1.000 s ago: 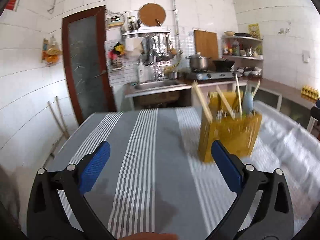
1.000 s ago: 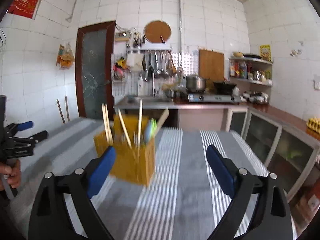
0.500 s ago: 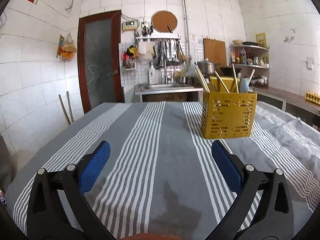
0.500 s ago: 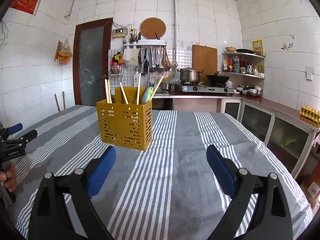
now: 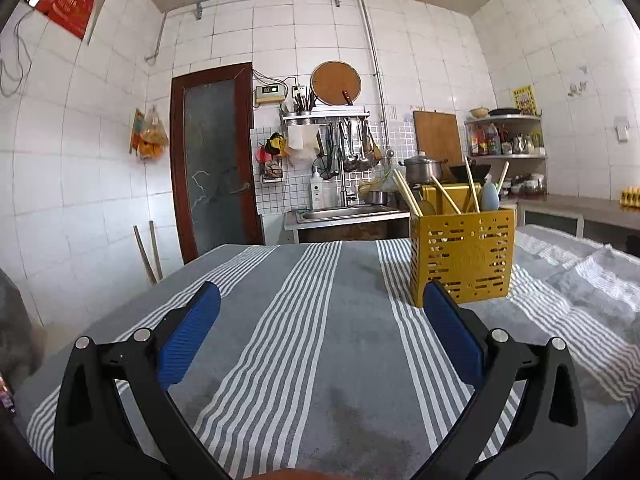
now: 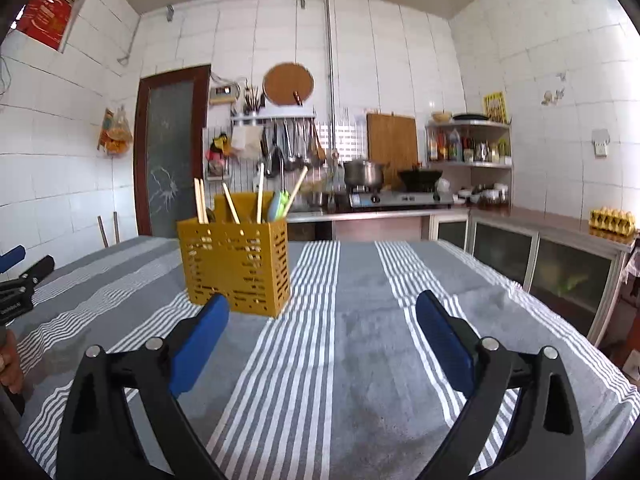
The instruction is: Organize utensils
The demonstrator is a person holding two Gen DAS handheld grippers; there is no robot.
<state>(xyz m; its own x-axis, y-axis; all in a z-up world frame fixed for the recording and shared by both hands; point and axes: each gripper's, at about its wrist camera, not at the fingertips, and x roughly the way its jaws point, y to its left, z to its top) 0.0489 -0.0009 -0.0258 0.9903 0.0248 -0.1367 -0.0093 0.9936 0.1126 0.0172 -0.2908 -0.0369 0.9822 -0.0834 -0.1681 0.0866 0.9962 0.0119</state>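
Both claws, left claw (image 5: 321, 304) and right claw (image 6: 322, 312), gape empty; the yellow caddy (image 6: 236, 266) hides its utensils' lower ends.

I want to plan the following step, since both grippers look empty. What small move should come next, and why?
Probably ease the right gripper forward and left toward the yellow holder. Both grippers are open and hold nothing, the left gripper too, and the only utensils in view stand in that holder, chopsticks among them. The striped cloth shows nothing else to pick.

A matt perforated plastic caddy (image 5: 462, 256) holding wooden chopsticks (image 5: 408, 199) stands on a woven striped cloth (image 5: 312, 320).
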